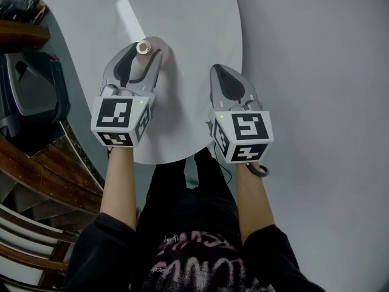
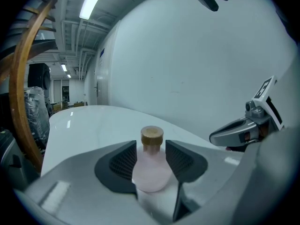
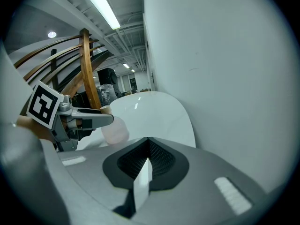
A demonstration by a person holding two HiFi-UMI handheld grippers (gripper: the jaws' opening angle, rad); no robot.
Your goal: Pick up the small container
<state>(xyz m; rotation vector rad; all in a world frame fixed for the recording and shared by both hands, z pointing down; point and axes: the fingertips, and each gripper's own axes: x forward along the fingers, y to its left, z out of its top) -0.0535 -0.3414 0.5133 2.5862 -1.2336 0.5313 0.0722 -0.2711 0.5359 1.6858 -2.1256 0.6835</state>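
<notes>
The small container (image 1: 143,47) is a pale pink flask with a cork-coloured stopper, over the white round table (image 1: 188,17). My left gripper (image 1: 144,50) is shut on it. In the left gripper view both dark ribbed pads press the container's (image 2: 151,168) round sides, and the stopper stands up between the fingertips. My right gripper (image 1: 220,69) is to the right of it, shut and empty, its jaws meeting edge to edge in the right gripper view (image 3: 149,140). That view also shows the container (image 3: 115,131) at left, held by the left gripper (image 3: 101,119).
The table's near edge (image 1: 164,160) runs just under both marker cubes. Curved wooden rails (image 1: 36,163) and a dark grey object (image 1: 30,90) are at the left. A plain pale wall (image 1: 316,53) lies beyond the table's right rim.
</notes>
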